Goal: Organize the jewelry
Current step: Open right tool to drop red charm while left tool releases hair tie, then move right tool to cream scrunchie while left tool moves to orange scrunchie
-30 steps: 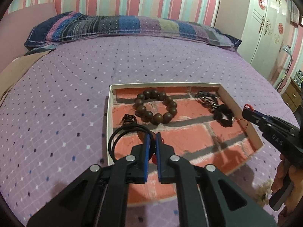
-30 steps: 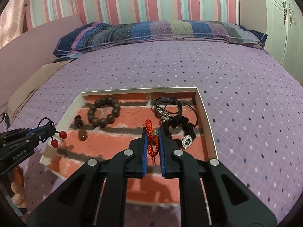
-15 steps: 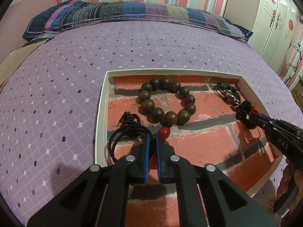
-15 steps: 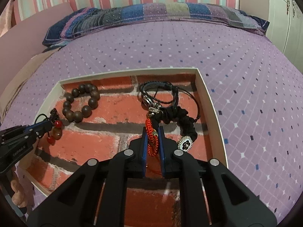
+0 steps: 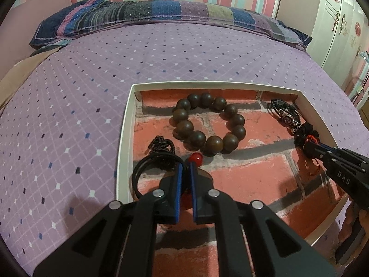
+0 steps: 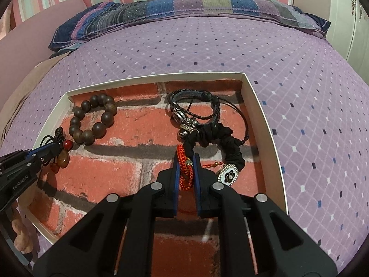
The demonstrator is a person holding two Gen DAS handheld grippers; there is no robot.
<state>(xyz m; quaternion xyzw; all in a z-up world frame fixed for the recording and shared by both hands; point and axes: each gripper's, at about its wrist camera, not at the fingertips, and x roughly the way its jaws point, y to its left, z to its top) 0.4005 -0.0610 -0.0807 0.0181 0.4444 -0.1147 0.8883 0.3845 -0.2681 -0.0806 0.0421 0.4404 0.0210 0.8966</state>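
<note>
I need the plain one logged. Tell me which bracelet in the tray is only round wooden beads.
The dark brown bead bracelet at the tray's far left: large round beads, no metal charm, unlike the black leather bracelet at far right.

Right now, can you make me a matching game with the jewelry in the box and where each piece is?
Things:
1. wooden bead bracelet
2. red braided cord
3. black scrunchie
4. red bead cord

Places:
A. in the left hand-held gripper
B. in the right hand-held gripper
C. lying free, far left part of the box
D. lying near the box's right wall

Pairs: 1-C, 2-B, 3-D, 4-A
</note>
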